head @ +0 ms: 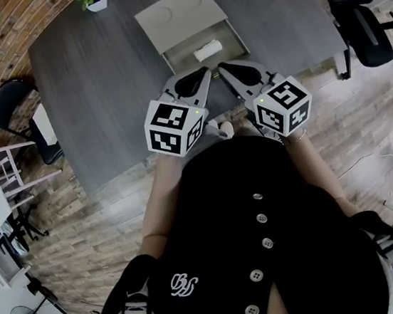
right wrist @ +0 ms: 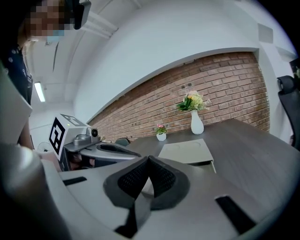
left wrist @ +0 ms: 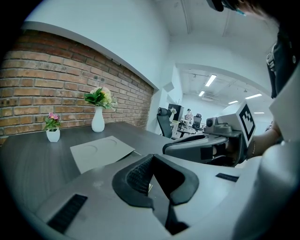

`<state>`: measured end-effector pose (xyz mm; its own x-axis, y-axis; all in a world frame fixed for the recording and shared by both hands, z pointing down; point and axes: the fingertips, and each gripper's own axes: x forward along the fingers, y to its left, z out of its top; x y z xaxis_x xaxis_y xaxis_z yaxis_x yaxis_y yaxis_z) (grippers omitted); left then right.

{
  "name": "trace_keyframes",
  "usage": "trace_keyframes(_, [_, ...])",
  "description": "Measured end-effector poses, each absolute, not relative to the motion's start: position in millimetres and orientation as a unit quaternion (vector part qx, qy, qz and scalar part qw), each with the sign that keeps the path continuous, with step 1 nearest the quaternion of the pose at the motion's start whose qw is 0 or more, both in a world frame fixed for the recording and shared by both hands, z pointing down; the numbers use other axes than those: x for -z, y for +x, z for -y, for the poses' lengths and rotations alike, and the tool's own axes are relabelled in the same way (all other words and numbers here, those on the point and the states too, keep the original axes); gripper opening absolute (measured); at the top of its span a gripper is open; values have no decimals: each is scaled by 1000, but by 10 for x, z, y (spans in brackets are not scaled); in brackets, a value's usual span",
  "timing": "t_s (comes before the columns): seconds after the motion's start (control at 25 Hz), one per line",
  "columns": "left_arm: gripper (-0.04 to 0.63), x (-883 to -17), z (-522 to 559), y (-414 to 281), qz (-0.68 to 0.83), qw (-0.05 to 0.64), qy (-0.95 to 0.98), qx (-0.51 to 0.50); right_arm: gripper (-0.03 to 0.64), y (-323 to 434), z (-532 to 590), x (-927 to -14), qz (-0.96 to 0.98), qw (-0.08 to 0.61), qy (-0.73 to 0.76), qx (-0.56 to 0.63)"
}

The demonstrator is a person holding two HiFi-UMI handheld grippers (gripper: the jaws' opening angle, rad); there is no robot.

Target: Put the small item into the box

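A flat grey box (head: pixel 181 11) lies on the dark table, its lower tray (head: pixel 228 41) pulled out toward me. A small white roll (head: pixel 208 49) lies in that tray. My left gripper (head: pixel 207 71) and right gripper (head: pixel 220 66) hover side by side just short of the tray, tips nearly touching each other. Both are shut with nothing held. In the left gripper view the jaws meet at the left gripper (left wrist: pixel 152 157), with the box lid (left wrist: pixel 101 151) beyond. The right gripper (right wrist: pixel 149 159) points at the box lid (right wrist: pixel 186 151); a pale patch shows behind its pads.
A white vase of flowers (left wrist: pixel 98 121) and a small pot with a pink flower (left wrist: pixel 52 133) stand near the brick wall. Black office chairs stand right (head: pixel 364 15) and left (head: pixel 13 101) of the table (head: pixel 95 94). The person's black shirt fills the lower head view.
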<state>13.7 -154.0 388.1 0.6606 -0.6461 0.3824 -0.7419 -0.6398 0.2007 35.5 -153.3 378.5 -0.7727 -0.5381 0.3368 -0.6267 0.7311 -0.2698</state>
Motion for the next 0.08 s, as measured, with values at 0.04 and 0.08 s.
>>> trace_keyframes(0.04, [14, -3883, 1545, 124, 389, 173, 894, -139, 0, 348, 1534, -3785, 923, 119, 315, -186])
trace_keyframes(0.08, [14, -3886, 1550, 110, 391, 175, 893, -138, 0, 342, 1535, -3784, 923, 120, 314, -186])
